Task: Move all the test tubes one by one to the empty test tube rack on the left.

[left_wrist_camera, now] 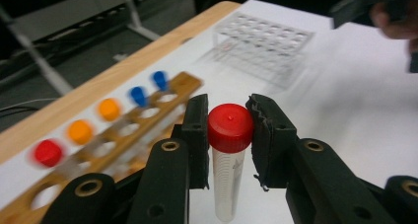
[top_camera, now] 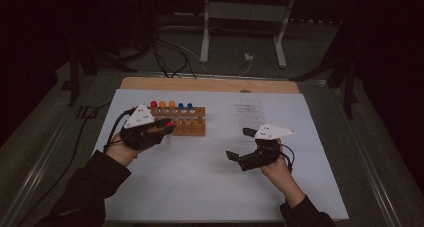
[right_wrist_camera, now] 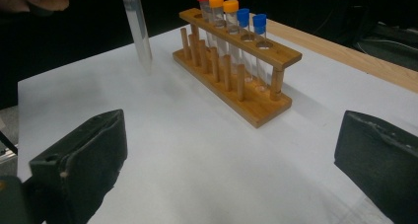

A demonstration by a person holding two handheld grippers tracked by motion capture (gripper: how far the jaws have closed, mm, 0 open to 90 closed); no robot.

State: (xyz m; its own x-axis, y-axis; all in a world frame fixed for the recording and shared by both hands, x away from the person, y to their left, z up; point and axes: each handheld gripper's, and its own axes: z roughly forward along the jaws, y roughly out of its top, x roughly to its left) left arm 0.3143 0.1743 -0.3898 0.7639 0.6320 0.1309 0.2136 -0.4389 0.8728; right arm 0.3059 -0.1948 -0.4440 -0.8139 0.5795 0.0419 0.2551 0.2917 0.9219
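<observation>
The left hand-held gripper [left_wrist_camera: 229, 135] is clenched on a red-capped tube [left_wrist_camera: 229, 155], which hangs cap-up with its long axis vertical. The wooden rack [top_camera: 192, 122] lies just beside it at 3 o'clock in the high view. The right hand-held gripper [top_camera: 240, 147] stands released, well apart at 4 o'clock over the counter [top_camera: 200, 187].

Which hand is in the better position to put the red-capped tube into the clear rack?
Left. Its left gripper is shut on the red-capped tube, lifted beside the wooden rack. The right gripper is open and holds nothing, though it is nearer the clear rack.
</observation>
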